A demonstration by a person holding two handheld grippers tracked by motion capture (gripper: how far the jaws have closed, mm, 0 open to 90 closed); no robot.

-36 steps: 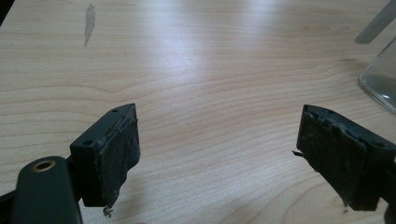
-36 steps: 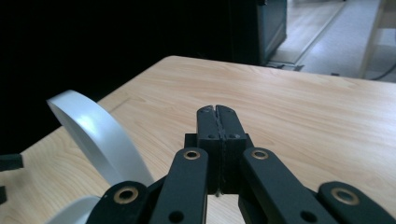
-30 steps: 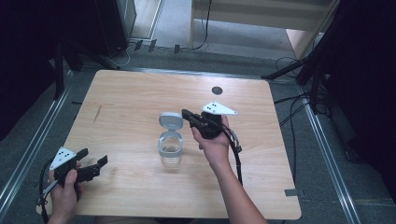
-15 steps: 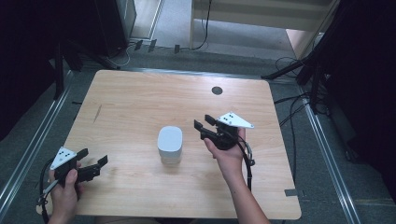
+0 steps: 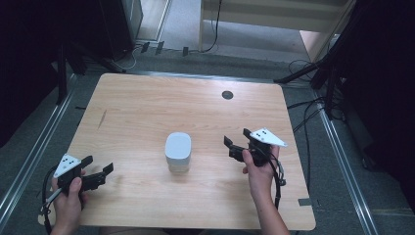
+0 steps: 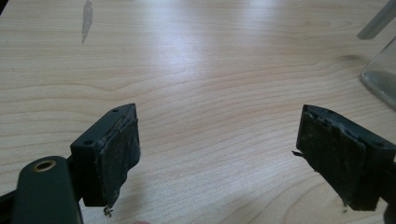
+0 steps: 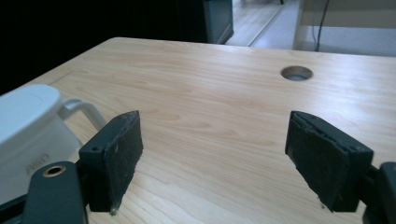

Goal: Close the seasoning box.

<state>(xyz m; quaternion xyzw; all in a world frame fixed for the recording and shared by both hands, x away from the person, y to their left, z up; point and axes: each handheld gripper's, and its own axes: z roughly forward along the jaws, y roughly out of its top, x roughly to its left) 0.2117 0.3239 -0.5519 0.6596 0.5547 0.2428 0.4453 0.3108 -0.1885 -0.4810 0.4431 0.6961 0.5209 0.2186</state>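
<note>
White-lidded clear jar (image 5: pixel 177 152), pale wood-grain table (image 5: pixel 147 103), black jaws.

You are seeing the whole worktop (image 5: pixel 147 107) from a camera looking forward and down from high on your side. Each claw camera is skimming low over the wood, close behind its jaws. The right one is sharing the box (image 7: pixel 28 121) and hole (image 7: pixel 297 73) with it.

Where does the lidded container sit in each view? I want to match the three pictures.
High view: the container stands mid-table, lid on, between both grippers.
Left gripper view: its clear wall shows at the right edge.
Right gripper view: its white lid shows at the left edge.
Shared landmark: the wooden table.
</note>
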